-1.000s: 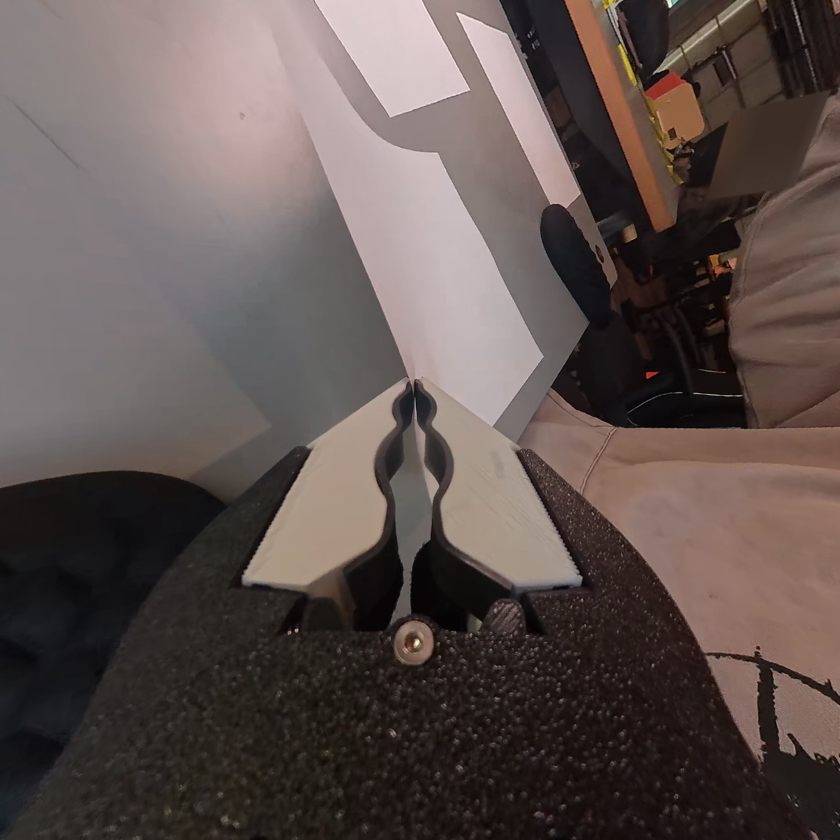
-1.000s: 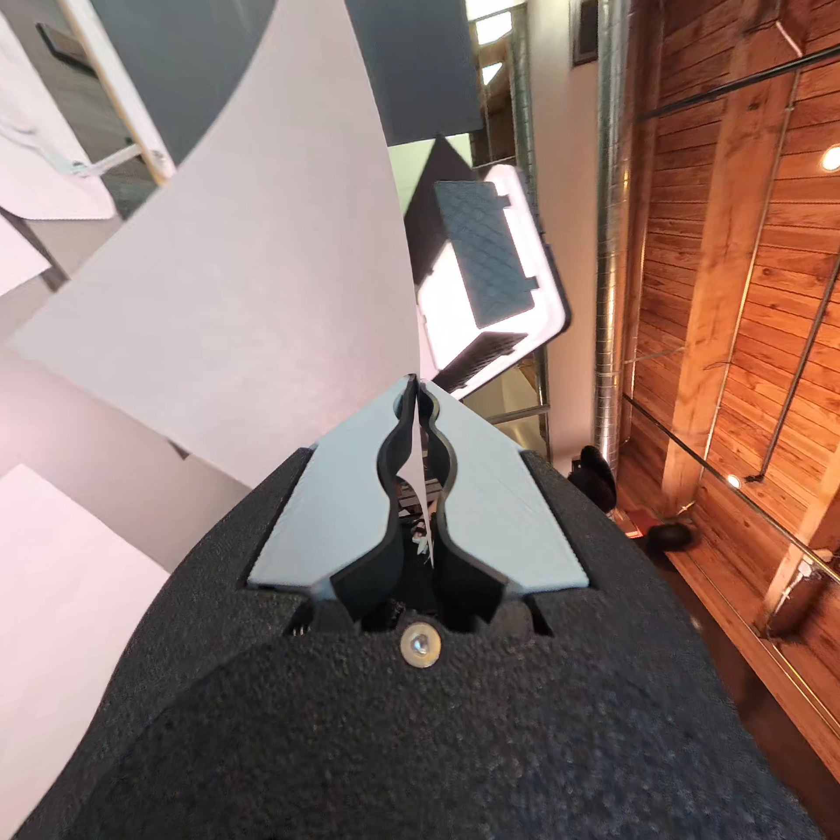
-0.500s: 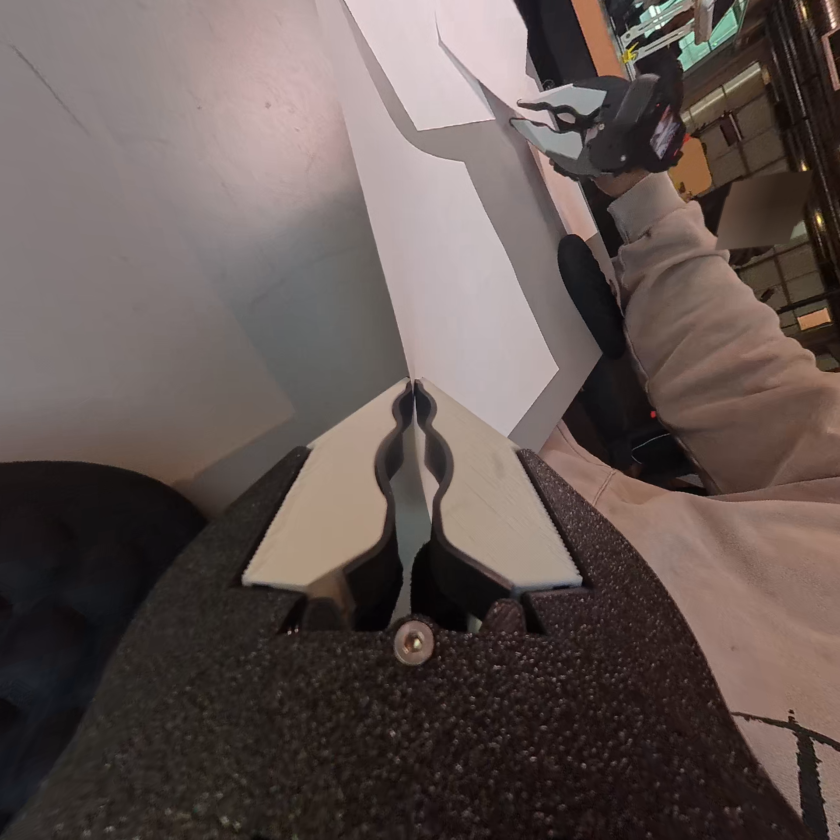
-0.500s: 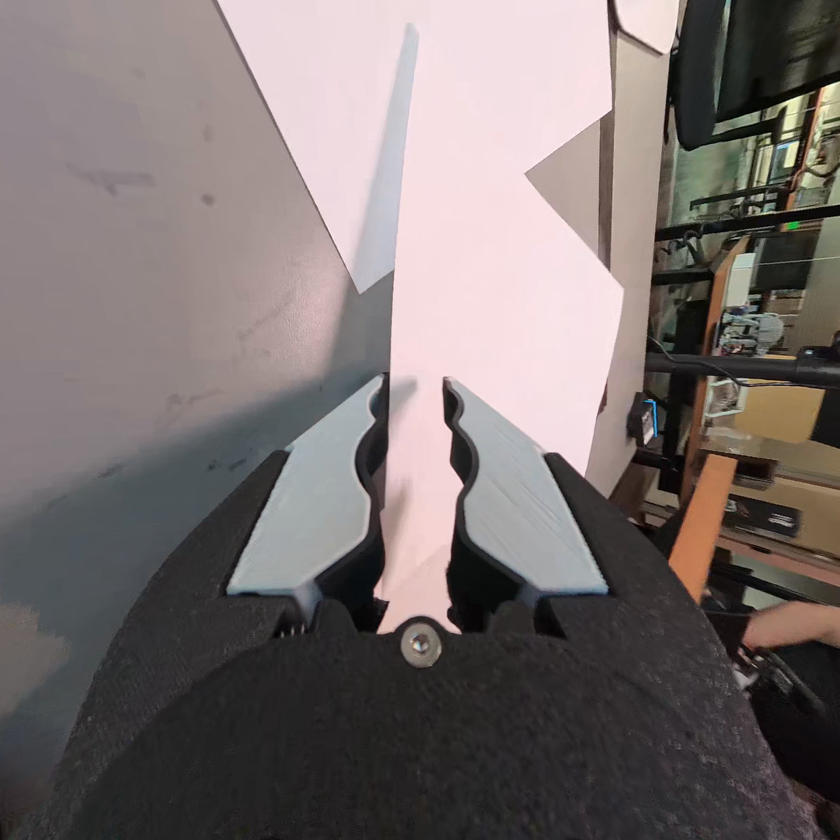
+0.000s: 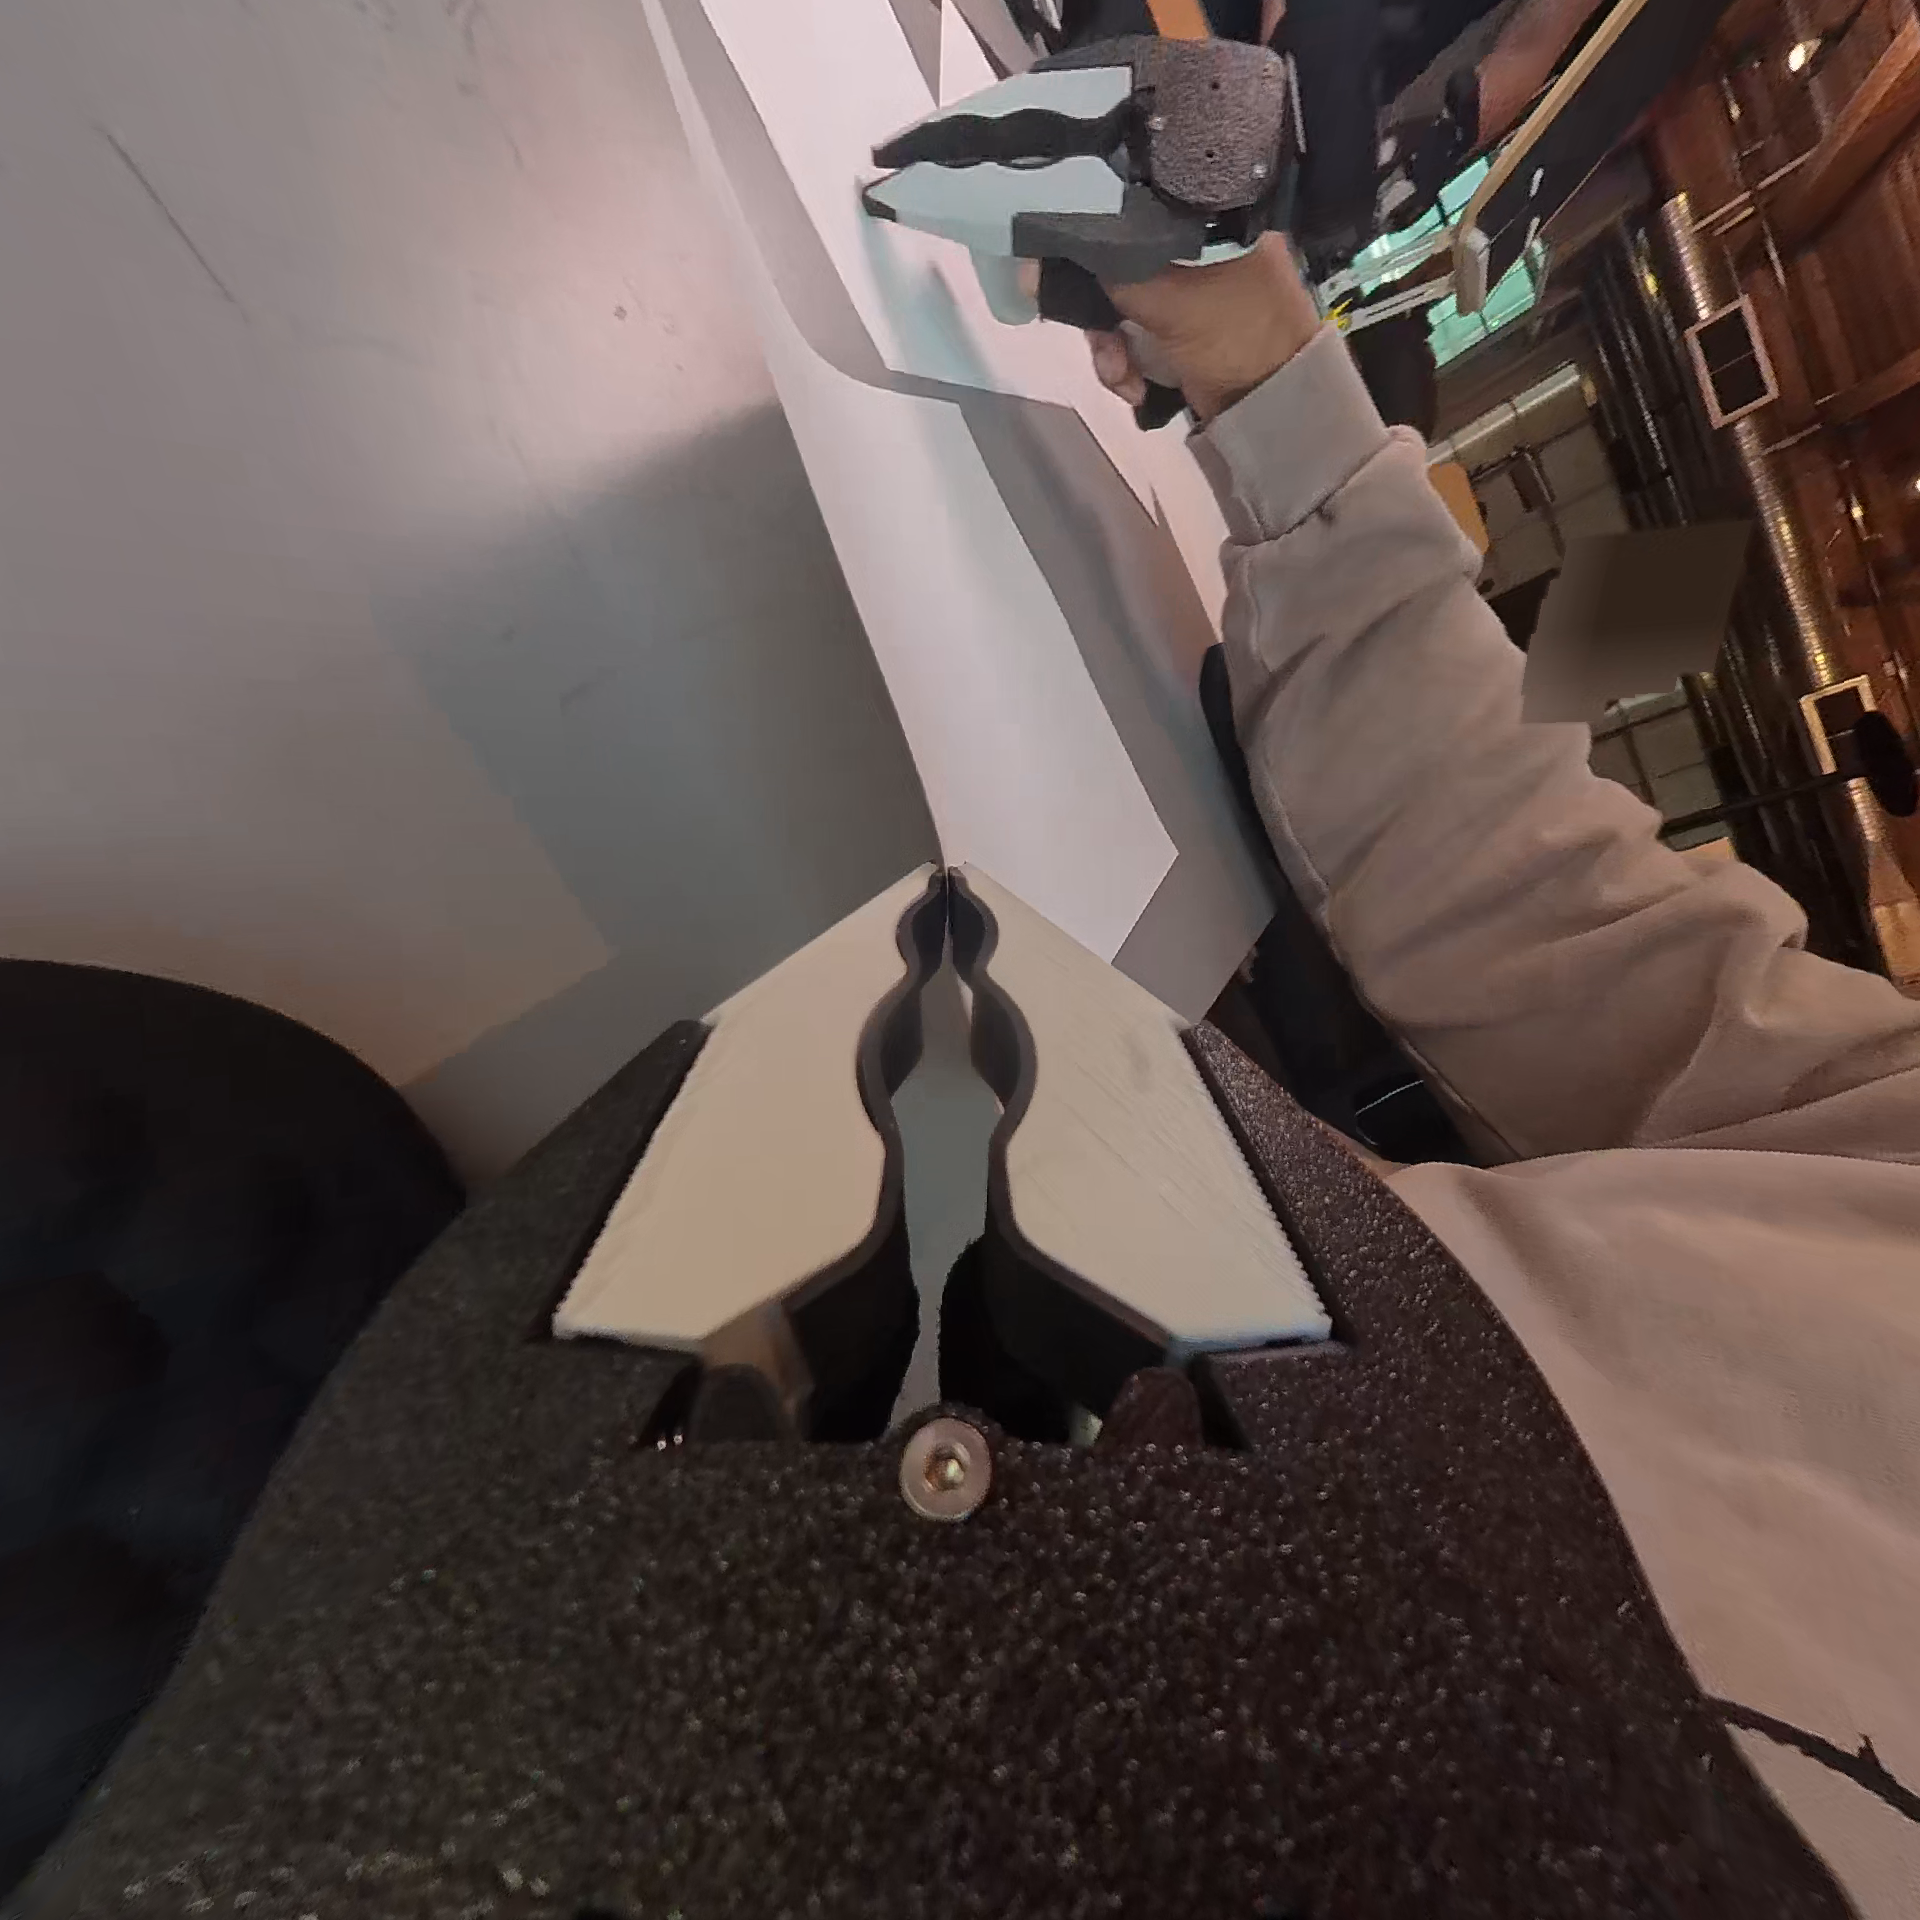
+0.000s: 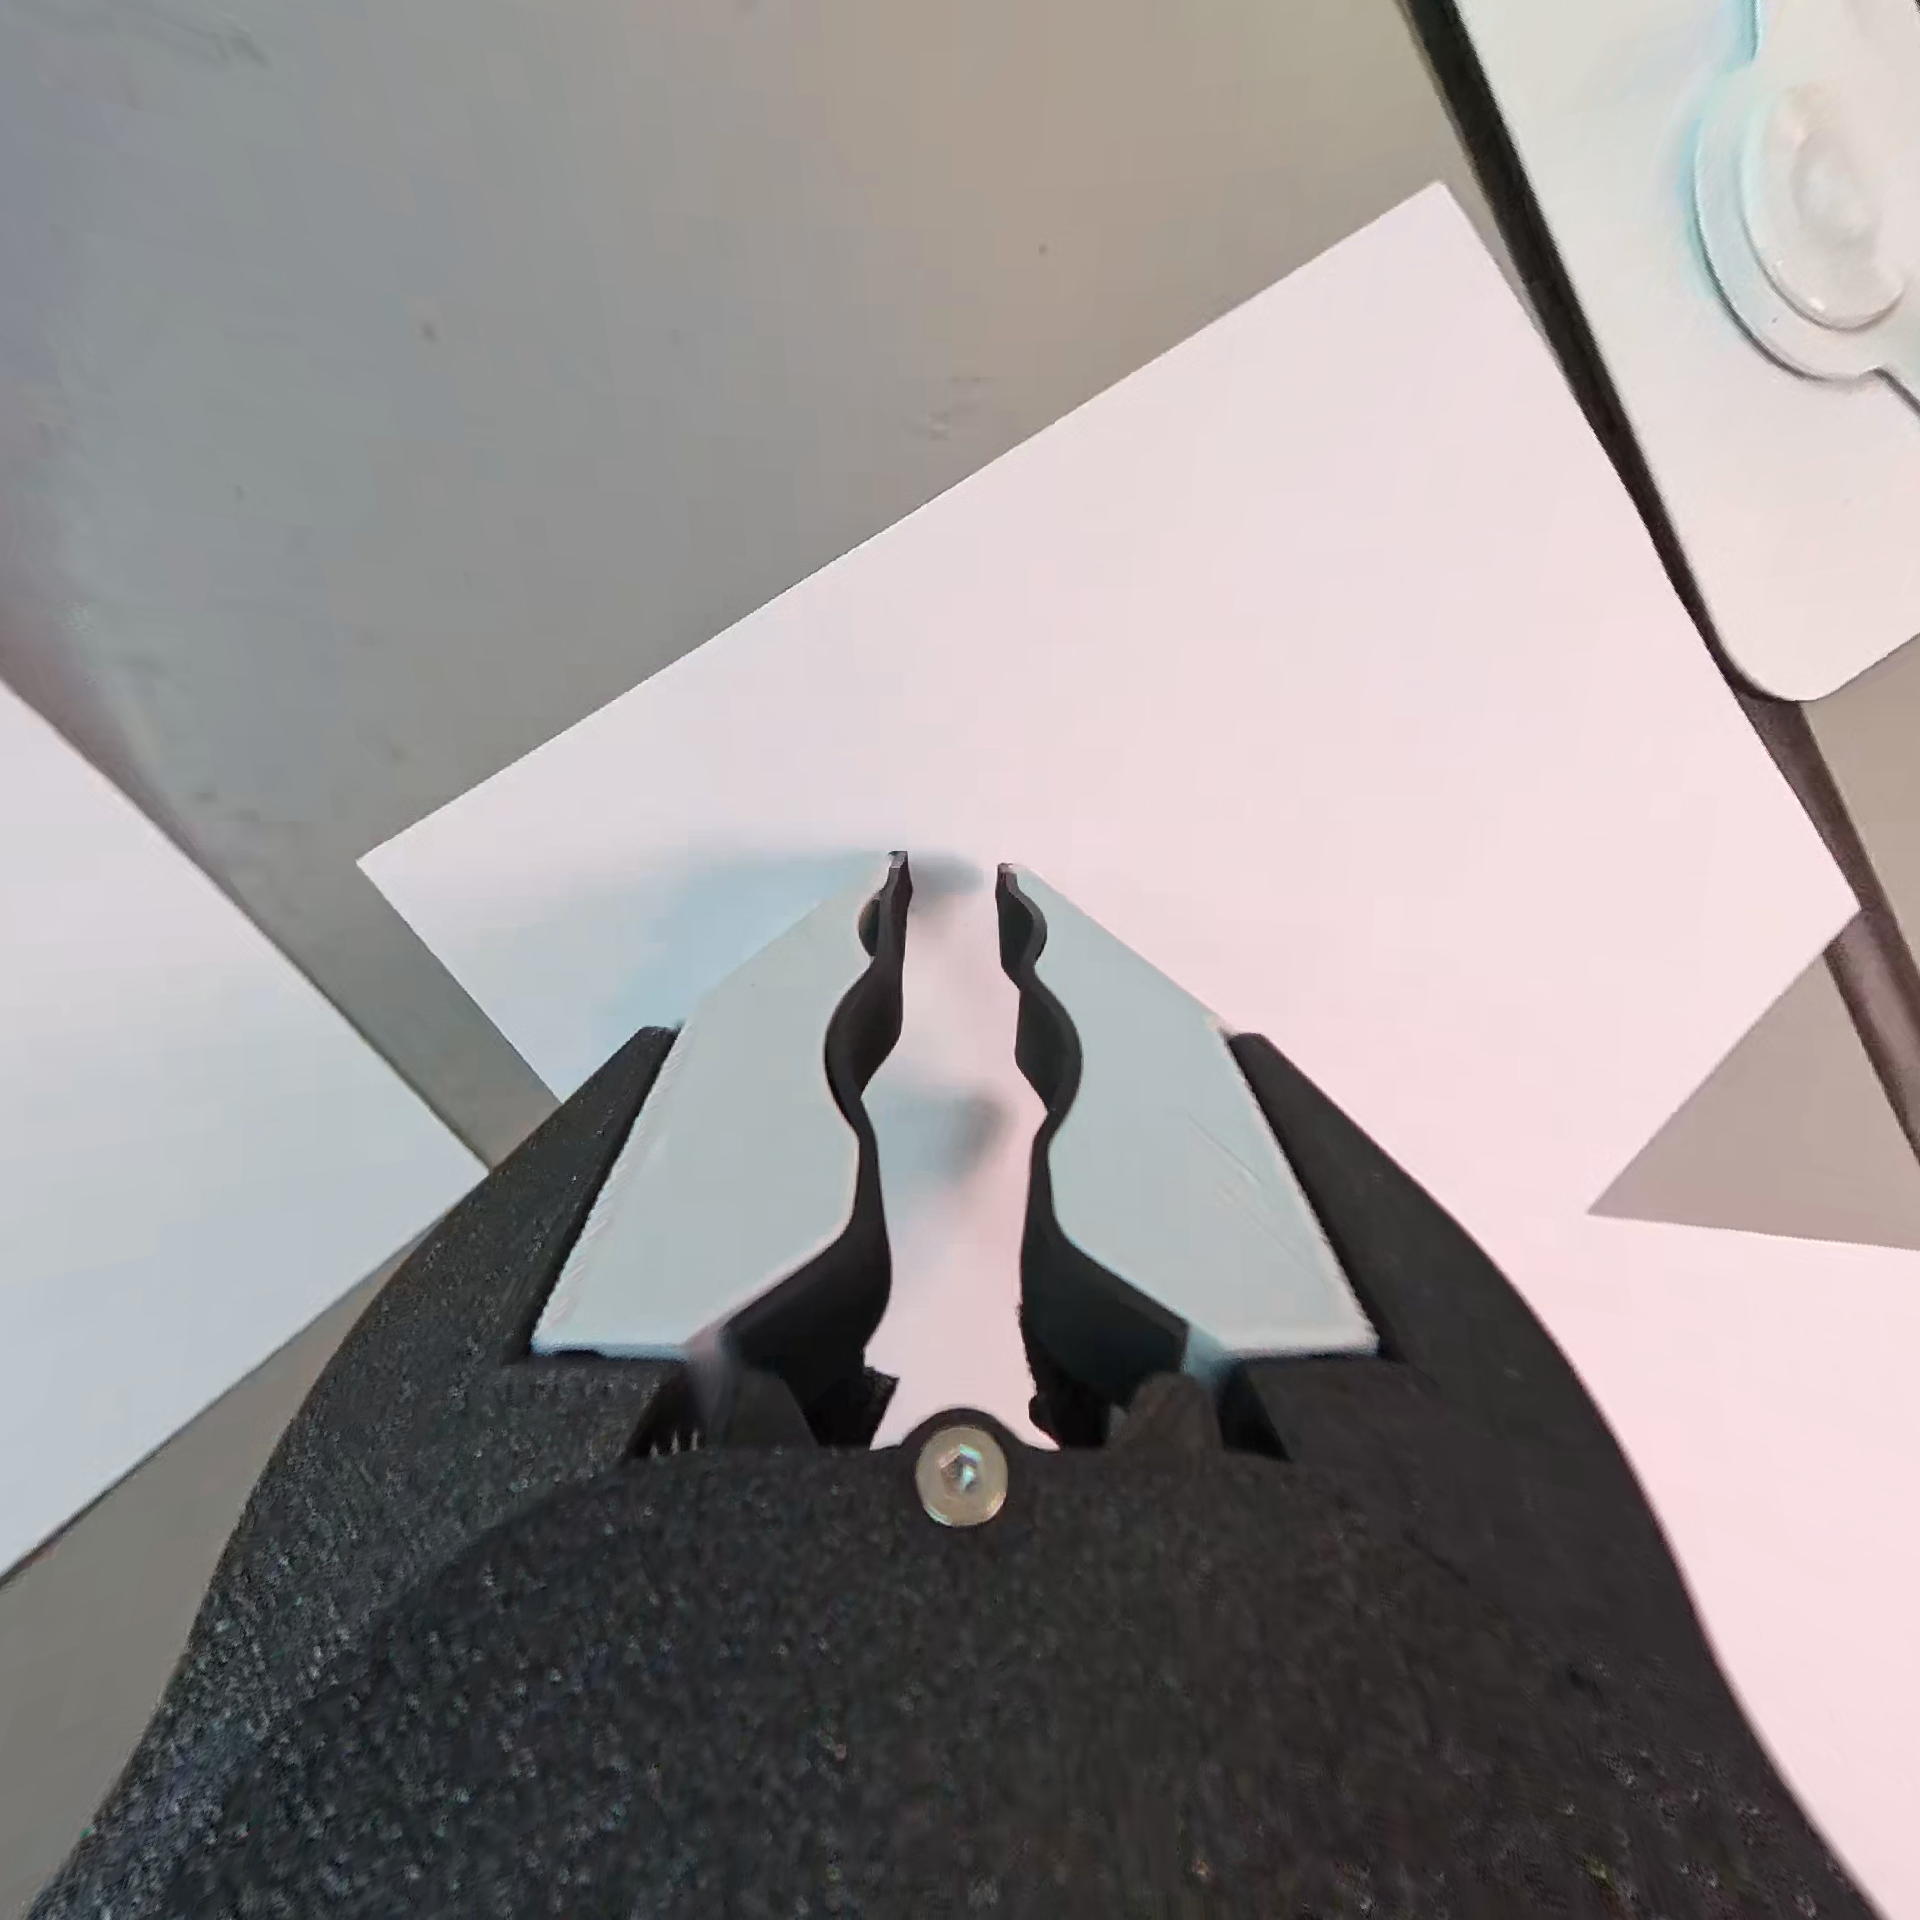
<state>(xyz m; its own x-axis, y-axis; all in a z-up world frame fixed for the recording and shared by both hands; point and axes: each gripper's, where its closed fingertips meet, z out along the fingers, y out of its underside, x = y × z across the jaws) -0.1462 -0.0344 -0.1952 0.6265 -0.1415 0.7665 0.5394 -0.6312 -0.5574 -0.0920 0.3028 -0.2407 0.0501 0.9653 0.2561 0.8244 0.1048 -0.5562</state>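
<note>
My left tool point(image 5: 948, 875), with pale grey fingers in a black pebbled body, is clenched on the near edge of a thin white sheet of paper point(image 5: 997, 665) that rises off the flat grey bench point(image 5: 343, 540) and runs toward my right tool point(image 5: 883, 171). My right tool point(image 6: 948, 871) is released, its tips parted and resting down on another flat white paper sheet point(image 6: 1247, 644) lying on the bench point(image 6: 520, 343). My beige sleeve point(image 5: 1455, 790) reaches across beside the held sheet.
</note>
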